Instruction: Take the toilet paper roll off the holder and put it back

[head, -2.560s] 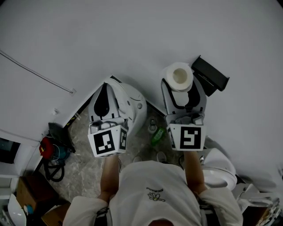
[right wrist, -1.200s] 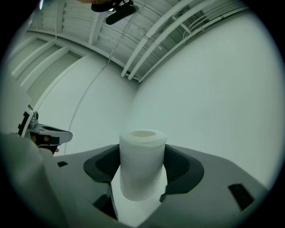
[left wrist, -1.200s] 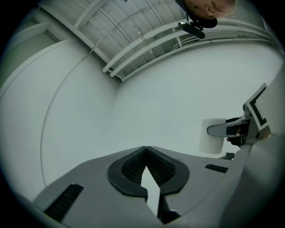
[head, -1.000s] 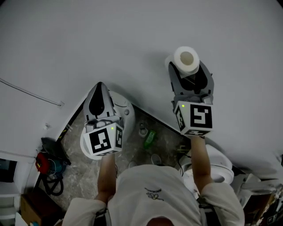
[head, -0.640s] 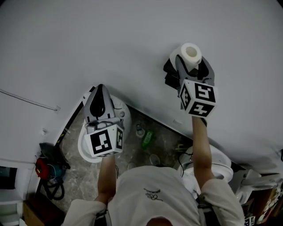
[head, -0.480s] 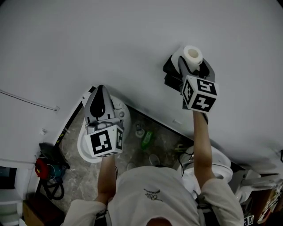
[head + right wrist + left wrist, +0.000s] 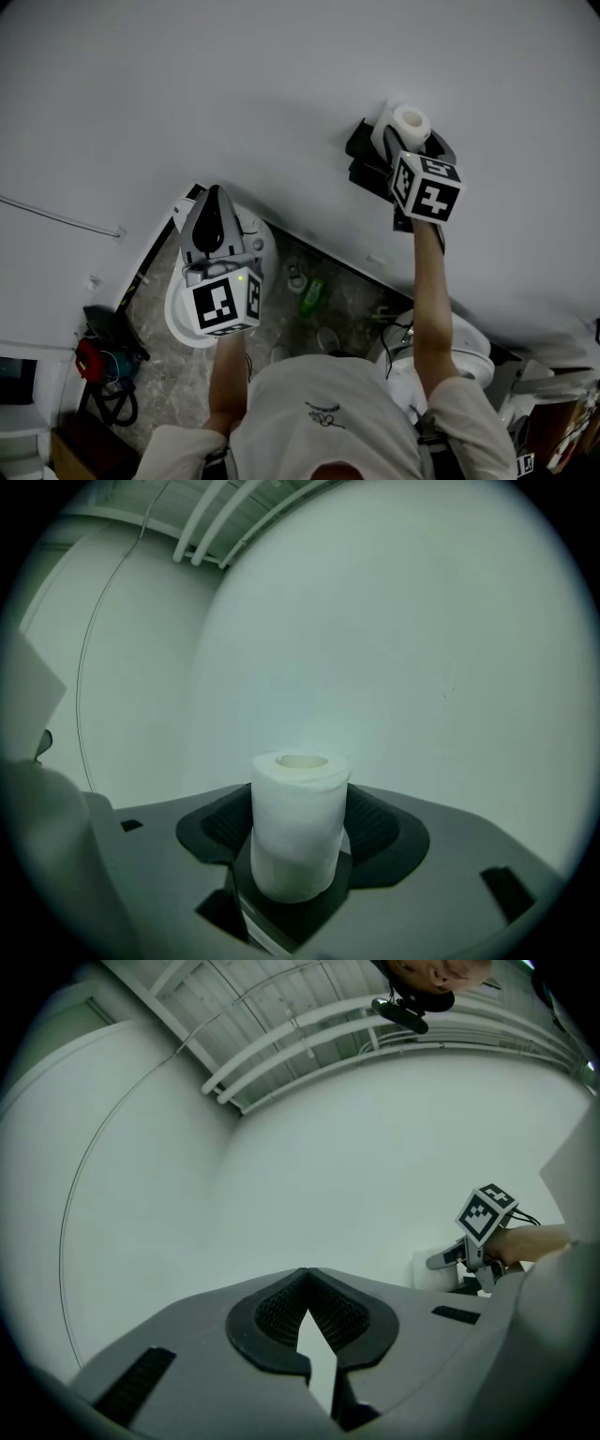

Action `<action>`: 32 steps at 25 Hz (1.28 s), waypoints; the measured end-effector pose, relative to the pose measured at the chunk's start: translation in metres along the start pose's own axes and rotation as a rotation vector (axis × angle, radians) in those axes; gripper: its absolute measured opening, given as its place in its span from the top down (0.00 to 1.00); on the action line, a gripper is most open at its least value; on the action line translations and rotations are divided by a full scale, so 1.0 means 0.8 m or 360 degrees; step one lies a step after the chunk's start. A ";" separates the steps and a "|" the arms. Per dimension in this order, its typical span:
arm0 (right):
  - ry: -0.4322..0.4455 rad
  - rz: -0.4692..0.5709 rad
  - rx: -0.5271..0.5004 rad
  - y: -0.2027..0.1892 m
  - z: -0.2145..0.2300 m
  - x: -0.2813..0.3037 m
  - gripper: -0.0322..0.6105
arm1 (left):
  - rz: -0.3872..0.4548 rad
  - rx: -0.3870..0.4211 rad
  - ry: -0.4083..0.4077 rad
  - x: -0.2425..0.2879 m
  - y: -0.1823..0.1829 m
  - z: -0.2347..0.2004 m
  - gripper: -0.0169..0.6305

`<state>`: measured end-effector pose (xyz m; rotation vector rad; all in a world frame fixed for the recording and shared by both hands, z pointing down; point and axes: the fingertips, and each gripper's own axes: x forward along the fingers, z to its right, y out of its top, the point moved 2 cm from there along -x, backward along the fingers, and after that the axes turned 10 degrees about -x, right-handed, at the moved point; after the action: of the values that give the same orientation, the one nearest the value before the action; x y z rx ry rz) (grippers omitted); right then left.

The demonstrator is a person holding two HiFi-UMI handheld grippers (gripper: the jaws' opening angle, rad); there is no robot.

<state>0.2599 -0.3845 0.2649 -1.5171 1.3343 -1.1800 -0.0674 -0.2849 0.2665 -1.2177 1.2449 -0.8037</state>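
The white toilet paper roll [image 7: 410, 122] stands upright between the jaws of my right gripper [image 7: 412, 136], which is shut on it, right up against the wall. The black holder [image 7: 364, 156] is fixed to the wall just left of and under the roll. In the right gripper view the roll [image 7: 298, 827] fills the gap between the dark pads [image 7: 375, 822], with a black part of the holder [image 7: 281, 922] beneath it. My left gripper [image 7: 214, 195] hangs lower at the left, shut with nothing in it; its tips [image 7: 307, 1275] meet before the bare wall.
A plain white wall [image 7: 234, 84] fills most of the view, with a thin cable [image 7: 56, 216] running along it. Down on the marble floor are a round white bin [image 7: 180, 314], a green bottle [image 7: 312, 292], a toilet [image 7: 469, 361] and a red item [image 7: 89, 356].
My right gripper has carried the roll up and away to the wall, next to the black holder. The left gripper has stayed almost where it was.
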 end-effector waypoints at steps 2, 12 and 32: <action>0.0004 -0.0023 0.0010 -0.005 -0.001 0.002 0.50 | -0.0005 -0.0004 -0.0005 0.001 -0.002 0.001 0.95; -0.0032 0.0013 -0.0021 -0.007 -0.005 0.000 0.50 | -0.0021 -0.0017 -0.0020 0.002 -0.009 0.000 0.95; -0.0091 0.0269 0.0069 0.039 0.008 -0.032 0.48 | 0.0021 -0.0017 -0.0048 0.000 0.002 0.007 0.95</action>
<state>0.2574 -0.3640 0.2296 -1.3690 1.3612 -1.0449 -0.0625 -0.2835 0.2641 -1.2250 1.2332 -0.7672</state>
